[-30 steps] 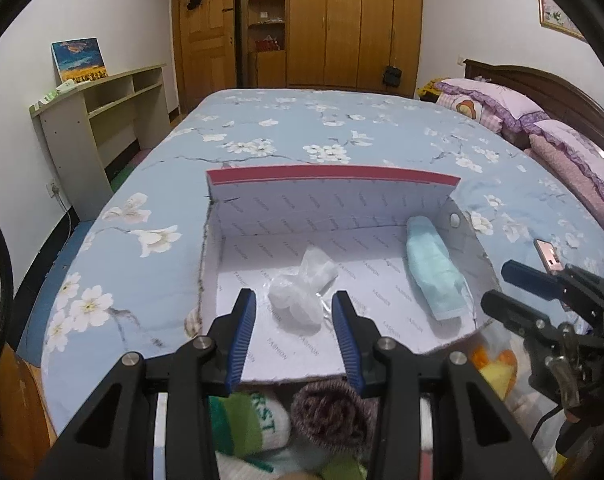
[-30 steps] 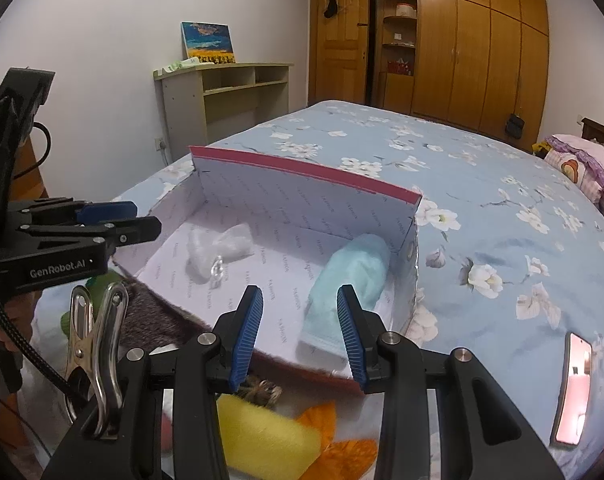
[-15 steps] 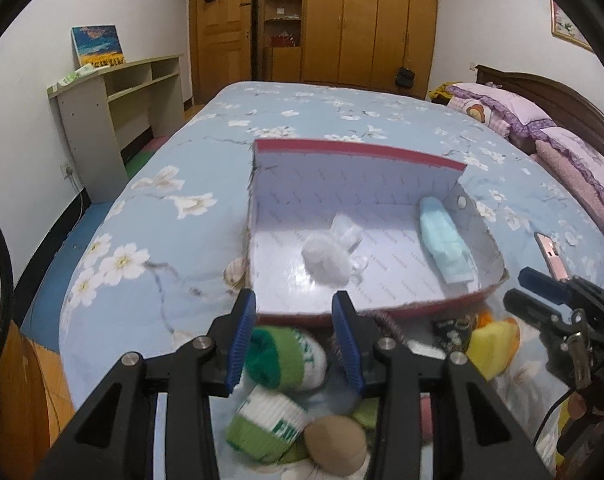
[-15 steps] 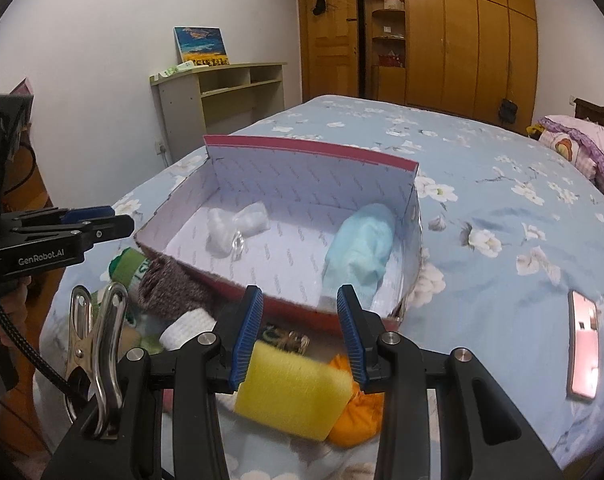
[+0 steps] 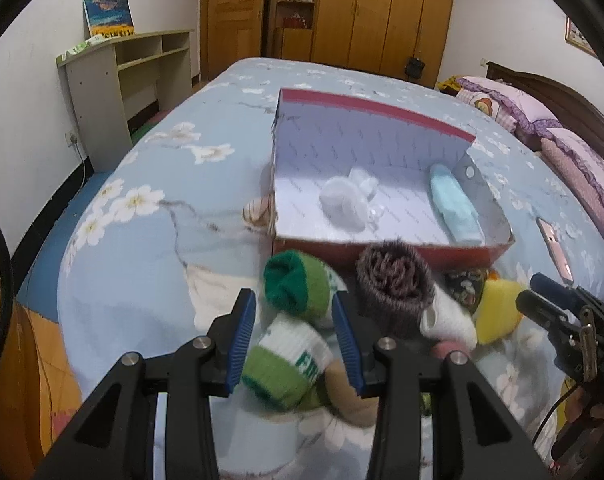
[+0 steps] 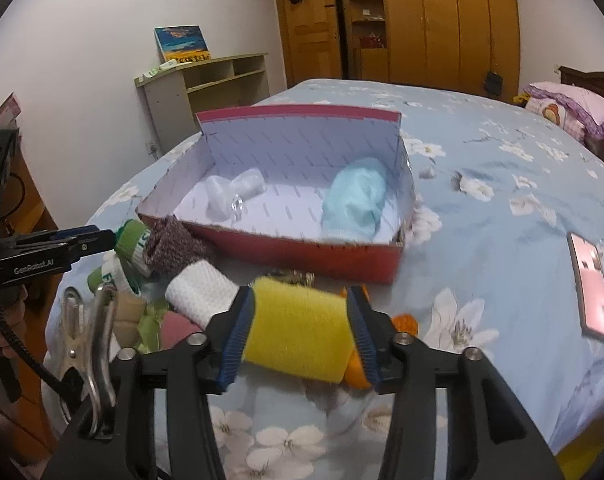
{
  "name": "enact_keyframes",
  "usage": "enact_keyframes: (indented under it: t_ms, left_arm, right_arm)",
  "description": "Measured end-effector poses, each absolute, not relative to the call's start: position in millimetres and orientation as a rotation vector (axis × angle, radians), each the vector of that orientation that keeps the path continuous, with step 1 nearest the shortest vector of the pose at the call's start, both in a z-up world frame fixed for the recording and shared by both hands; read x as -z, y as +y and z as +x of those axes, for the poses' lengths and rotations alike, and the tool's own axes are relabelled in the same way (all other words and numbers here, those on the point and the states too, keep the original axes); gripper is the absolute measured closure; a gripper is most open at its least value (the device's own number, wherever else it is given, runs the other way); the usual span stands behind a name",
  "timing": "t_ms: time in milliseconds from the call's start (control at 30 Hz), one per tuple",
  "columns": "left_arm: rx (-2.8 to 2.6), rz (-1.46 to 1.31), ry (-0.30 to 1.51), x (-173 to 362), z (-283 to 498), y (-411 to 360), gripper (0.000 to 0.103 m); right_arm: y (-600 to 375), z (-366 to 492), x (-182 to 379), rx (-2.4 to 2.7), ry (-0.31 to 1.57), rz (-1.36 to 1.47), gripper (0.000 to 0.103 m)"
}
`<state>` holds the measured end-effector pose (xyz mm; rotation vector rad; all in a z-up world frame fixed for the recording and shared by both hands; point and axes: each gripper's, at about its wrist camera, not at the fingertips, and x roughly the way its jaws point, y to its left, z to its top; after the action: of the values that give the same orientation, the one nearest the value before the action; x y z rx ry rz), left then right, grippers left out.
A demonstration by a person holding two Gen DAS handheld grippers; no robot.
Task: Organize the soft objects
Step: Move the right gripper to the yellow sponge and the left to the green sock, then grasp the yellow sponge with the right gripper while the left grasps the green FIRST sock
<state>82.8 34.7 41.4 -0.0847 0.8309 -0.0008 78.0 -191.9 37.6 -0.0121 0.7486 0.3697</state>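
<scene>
A red box point(image 5: 386, 248) point(image 6: 302, 250) with a white lining stands on the bed and holds a white bundle point(image 5: 344, 200) point(image 6: 231, 196) and a light blue roll point(image 5: 456, 208) point(image 6: 356, 200). A pile of rolled soft items lies in front of it. My left gripper point(image 5: 295, 338) is open, its fingers either side of green-and-white rolled socks point(image 5: 293, 320). A brown roll point(image 5: 394, 280) lies to their right. My right gripper point(image 6: 299, 332) is open around a yellow roll point(image 6: 297, 330), its pads touching or nearly touching the roll's sides.
A pink phone point(image 6: 592, 284) point(image 5: 556, 246) lies on the floral bedspread point(image 6: 502, 184) right of the box. A white roll point(image 6: 201, 290), an orange item point(image 6: 406, 322) and a tan item point(image 5: 350, 396) lie in the pile. Pillows point(image 5: 514, 104) are at the far right, a shelf unit point(image 5: 117, 76) at the left.
Both grippers have pulled back from over the box and dropped to the pile in front of it. The left now straddles the green-and-white socks, the right the yellow roll.
</scene>
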Motion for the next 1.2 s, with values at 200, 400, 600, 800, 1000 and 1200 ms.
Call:
enact_keyframes:
  t_ms: [200,400,600,800,1000,1200]
  left_arm:
    - [-0.004,-0.078,0.856,-31,73,39,0.061]
    - [-0.043,-0.080,0.874,-17,69,48,0.057]
    - [-0.032,-0.099,0.879,-10,67,52,0.055]
    - [0.017,-0.128,0.915,0,69,49,0.054]
    - [0.030,-0.140,0.914,4,67,46,0.054]
    - [0.044,-0.170,0.887,0,62,51,0.069]
  right_arm:
    - [-193,72,-25,-0.333,0.786,-0.013,0.043]
    - [-190,72,-10,-0.314,0.816,-0.025,0.043]
    - [-186,75,-4,-0.314,0.817,-0.022,0.043]
    - [-181,68,-9,-0.323,0.776,-0.029,0.043]
    - [-182,67,-10,-0.324,0.774,-0.010,0.050]
    - [-183,67,-6,-0.307,0.768,-0.013,0.067]
